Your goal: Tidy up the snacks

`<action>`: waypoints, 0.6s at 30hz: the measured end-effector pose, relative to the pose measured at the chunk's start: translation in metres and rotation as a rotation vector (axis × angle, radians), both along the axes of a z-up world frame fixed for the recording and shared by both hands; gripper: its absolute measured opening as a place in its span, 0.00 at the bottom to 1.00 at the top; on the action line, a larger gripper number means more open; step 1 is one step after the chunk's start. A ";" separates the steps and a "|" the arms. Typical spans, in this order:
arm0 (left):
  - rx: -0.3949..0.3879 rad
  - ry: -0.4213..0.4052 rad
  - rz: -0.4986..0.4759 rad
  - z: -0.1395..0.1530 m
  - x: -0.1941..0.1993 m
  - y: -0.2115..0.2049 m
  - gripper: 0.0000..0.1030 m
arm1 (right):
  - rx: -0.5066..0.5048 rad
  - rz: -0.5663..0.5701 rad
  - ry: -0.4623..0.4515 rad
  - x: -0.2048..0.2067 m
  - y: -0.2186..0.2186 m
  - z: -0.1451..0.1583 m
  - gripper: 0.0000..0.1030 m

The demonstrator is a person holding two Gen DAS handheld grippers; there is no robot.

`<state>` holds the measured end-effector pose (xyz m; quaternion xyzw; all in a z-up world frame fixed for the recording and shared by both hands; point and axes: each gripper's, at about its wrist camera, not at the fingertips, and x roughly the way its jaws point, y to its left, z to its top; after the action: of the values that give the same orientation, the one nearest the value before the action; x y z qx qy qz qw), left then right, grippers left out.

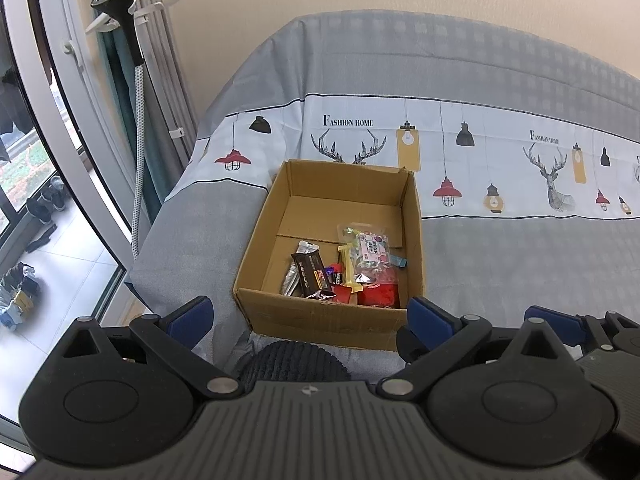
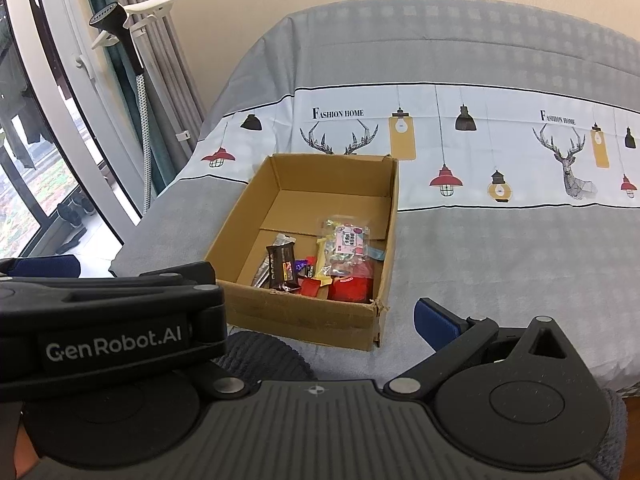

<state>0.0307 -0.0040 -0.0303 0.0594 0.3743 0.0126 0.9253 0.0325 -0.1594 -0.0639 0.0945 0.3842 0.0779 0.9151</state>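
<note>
Cardboard box (image 1: pixel 332 316): open-topped, sitting on the bed (image 1: pixel 520 264), on the grey band of the printed cover, its near wall facing both claws.

Contents, all heaped in the box's near half, the far half bare:
- dark chocolate-bar wrapper (image 1: pixel 313 274), toward the box's left side;
- silver foil sachets (image 1: pixel 291 280), left of the bar and partly under it;
- yellow stick pack (image 1: pixel 347 266), mid-box;
- clear bag of mixed sweets (image 1: pixel 370 250), toward the right wall;
- red packets (image 1: pixel 378 294), against the near wall.

No snack is visible outside the box.

Left claw (image 1: pixel 310 316): fingers wide apart, empty, held short of the box's near wall.
Right claw (image 2: pixel 248 308): one blue pad visible right of the box's near corner, the other hidden behind the left unit; judged apart, holding nothing.

Step, as judged: snacks are gathered in the box and neither claw is engaged, so this is either the close of collecting or a pause before sorting. A next move would call for reaching over the near wall and pinching one thin wrapper clear of the pile.

Beyond the box: a garment steamer (image 1: pixel 120 12) by the window.
</note>
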 end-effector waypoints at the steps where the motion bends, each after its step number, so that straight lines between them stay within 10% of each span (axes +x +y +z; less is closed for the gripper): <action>1: 0.000 0.000 0.001 0.000 0.000 0.000 1.00 | 0.000 0.000 0.001 0.000 0.000 0.000 0.99; 18: 0.022 0.004 -0.002 0.000 0.000 -0.006 1.00 | 0.012 0.002 0.005 -0.001 -0.003 -0.002 0.99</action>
<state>0.0306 -0.0098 -0.0304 0.0698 0.3758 0.0157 0.9239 0.0313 -0.1621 -0.0655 0.0996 0.3863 0.0810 0.9134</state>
